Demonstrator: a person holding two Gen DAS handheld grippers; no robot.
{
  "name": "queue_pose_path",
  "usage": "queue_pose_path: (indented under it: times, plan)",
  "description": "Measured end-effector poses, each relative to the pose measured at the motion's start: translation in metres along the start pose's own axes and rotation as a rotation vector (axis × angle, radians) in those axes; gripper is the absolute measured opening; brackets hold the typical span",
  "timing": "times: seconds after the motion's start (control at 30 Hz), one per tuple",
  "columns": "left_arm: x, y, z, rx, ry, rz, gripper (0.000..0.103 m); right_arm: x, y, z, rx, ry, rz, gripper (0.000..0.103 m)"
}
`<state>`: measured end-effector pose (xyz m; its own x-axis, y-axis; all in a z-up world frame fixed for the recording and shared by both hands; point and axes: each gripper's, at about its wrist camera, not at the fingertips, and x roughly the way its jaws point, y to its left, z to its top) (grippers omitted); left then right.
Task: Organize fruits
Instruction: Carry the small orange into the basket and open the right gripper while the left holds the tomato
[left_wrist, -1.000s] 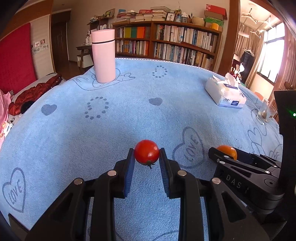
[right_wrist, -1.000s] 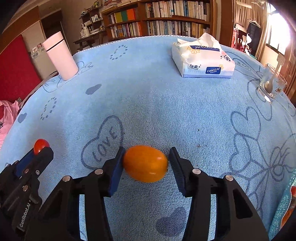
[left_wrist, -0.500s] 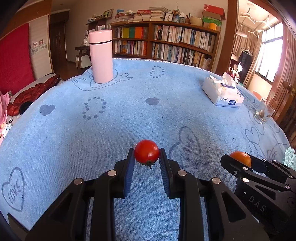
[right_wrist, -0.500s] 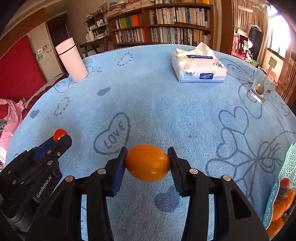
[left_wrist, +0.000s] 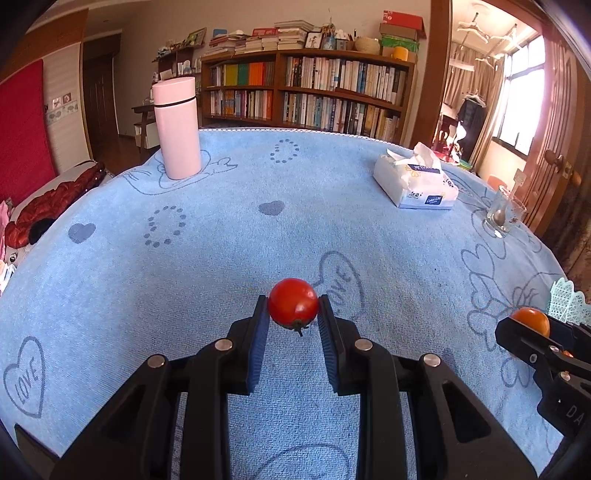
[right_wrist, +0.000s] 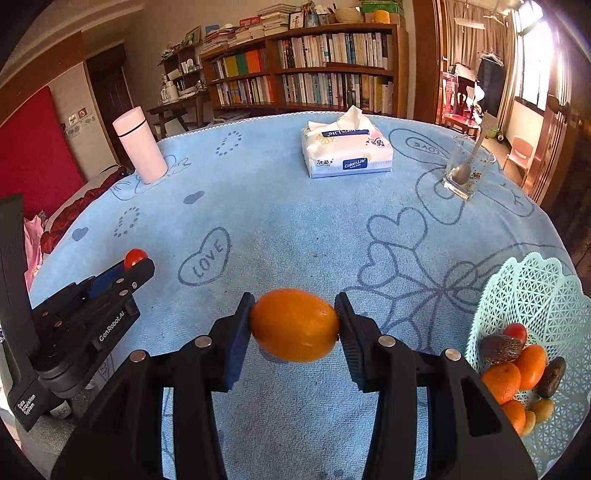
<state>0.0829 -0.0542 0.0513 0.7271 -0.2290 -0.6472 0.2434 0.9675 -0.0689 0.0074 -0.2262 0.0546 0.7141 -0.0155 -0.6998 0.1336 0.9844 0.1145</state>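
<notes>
Both claws loaded above the table

My left claw (left_wrist: 293, 312) clamps narrowly on a cherry tomato (left_wrist: 293, 302); my right claw (right_wrist: 294, 325) pinches an orange kumquat (right_wrist: 294, 325), held wider, near the basket (right_wrist: 546, 295) of fruit.

Light blue terry tablecloth (right_wrist: 295, 229) with darker blue hearts and "LOVE" prints. Glossy red cherry tomato (left_wrist: 293, 303), smooth orange oval fruit (right_wrist: 294, 324), mint-green plastic lattice basket (right_wrist: 546, 295), pale pink cylindrical flask (left_wrist: 176, 128).
</notes>
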Motion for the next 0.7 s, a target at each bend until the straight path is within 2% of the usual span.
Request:
queue_pose_path:
  times: [0.3,0.7]
  plan:
    - [-0.009,-0.025,-0.006,0.05,-0.002,-0.063,0.027,-0.039,-0.04,-0.013,0.052,-0.043,-0.064,0.046]
    - [-0.012,-0.057,-0.017,0.137,0.004,-0.091,0.027,-0.067,-0.116,-0.042,0.203,-0.049,-0.173,0.046]
